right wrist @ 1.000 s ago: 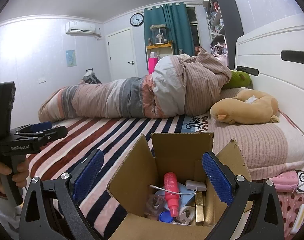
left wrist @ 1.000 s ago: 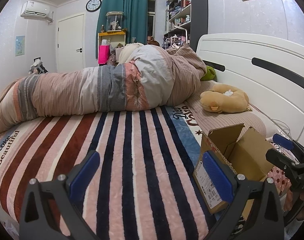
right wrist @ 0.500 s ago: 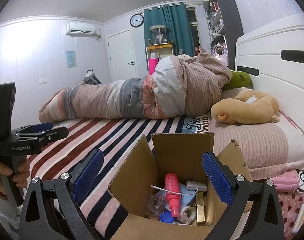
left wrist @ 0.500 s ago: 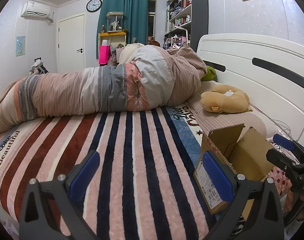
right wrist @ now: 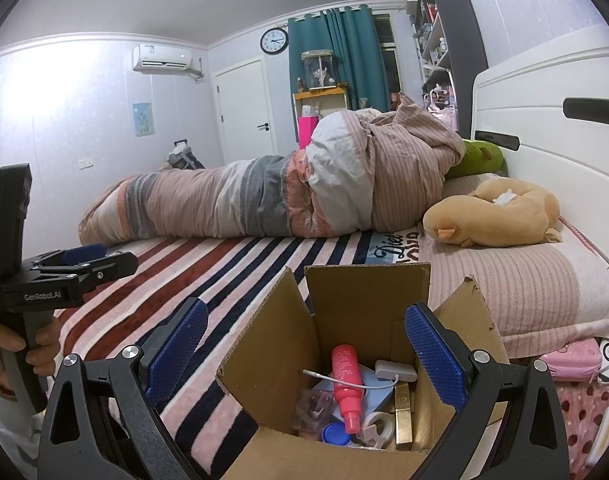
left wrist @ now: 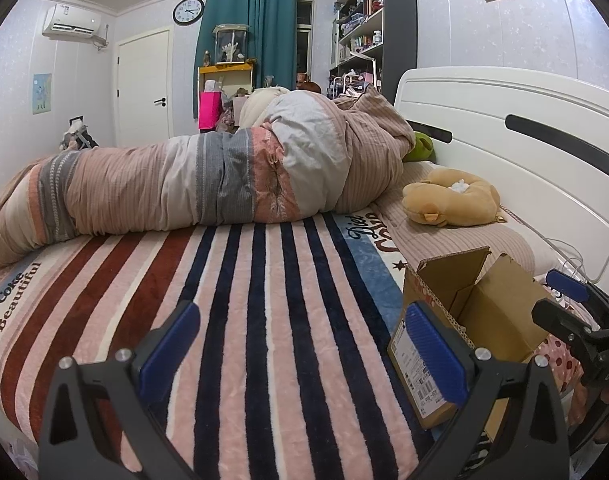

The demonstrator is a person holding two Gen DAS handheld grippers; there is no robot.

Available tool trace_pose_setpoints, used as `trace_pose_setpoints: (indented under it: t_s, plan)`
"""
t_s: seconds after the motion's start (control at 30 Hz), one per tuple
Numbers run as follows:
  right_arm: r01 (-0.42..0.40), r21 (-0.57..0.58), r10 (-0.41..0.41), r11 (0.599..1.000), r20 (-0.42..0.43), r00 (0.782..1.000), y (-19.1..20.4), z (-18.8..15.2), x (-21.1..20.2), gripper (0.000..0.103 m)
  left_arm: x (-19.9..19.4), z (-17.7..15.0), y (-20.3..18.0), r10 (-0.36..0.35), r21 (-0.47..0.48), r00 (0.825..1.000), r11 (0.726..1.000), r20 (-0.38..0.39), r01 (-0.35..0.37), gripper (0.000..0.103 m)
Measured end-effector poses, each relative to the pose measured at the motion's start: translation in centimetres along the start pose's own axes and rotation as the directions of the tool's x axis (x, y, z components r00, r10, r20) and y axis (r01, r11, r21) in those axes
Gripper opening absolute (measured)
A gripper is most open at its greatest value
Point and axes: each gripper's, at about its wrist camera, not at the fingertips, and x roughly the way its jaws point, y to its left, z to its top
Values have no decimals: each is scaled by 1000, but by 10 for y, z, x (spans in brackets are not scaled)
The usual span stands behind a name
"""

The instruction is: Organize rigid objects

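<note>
An open cardboard box [right wrist: 368,304] stands on the striped bed, flaps up. Inside lie a pink spray bottle [right wrist: 346,384], a white charger with cable [right wrist: 396,370], a gold bar-shaped item [right wrist: 403,416], a blue cap [right wrist: 334,434], a tape roll [right wrist: 378,426] and a clear packet. My right gripper [right wrist: 304,356] is open and empty, just above the box's near side. My left gripper [left wrist: 304,348] is open and empty over the striped blanket, left of the box [left wrist: 484,312]. The left gripper also shows at the left of the right wrist view [right wrist: 84,264].
A rolled duvet [left wrist: 208,180] lies across the far side of the bed. A tan plush toy [left wrist: 452,200] and a green plush [right wrist: 480,158] sit by the white headboard [left wrist: 524,152]. A pink case [right wrist: 572,360] and cables lie right of the box.
Both grippers stay open and nearly still. The views shift only slightly.
</note>
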Motion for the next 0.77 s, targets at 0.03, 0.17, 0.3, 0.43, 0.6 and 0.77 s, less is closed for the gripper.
trace_pose_setpoints:
  t_s: [0.03, 0.17, 0.3, 0.43, 0.6, 0.77]
  plan:
    - [-1, 0, 1, 1000, 0, 1000, 0, 0, 0, 99, 0, 0, 1, 1, 1, 1000, 1000, 0, -1, 102]
    - [-1, 0, 1, 1000, 0, 1000, 0, 0, 0, 99, 0, 0, 0, 1, -1, 1000, 1000, 0, -1, 102]
    - [1, 0, -1, 1000, 1, 1000, 2, 0, 0, 99, 0, 0, 1, 0, 0, 1000, 1000, -1, 0, 102]
    - [0, 2, 0, 1000, 3, 1000, 3, -1, 0, 99, 0, 0, 0, -1, 0, 1000, 1000, 1, 1, 102]
    - [1, 2, -1, 1000, 2, 1000, 3, -1, 0, 99, 0, 0, 0, 2, -1, 1000, 1000, 2, -2, 102]
    - [3, 1, -3, 1000, 1, 1000, 5, -1, 0, 99, -1, 0, 3, 11, -1, 1000, 1000, 1, -11, 102]
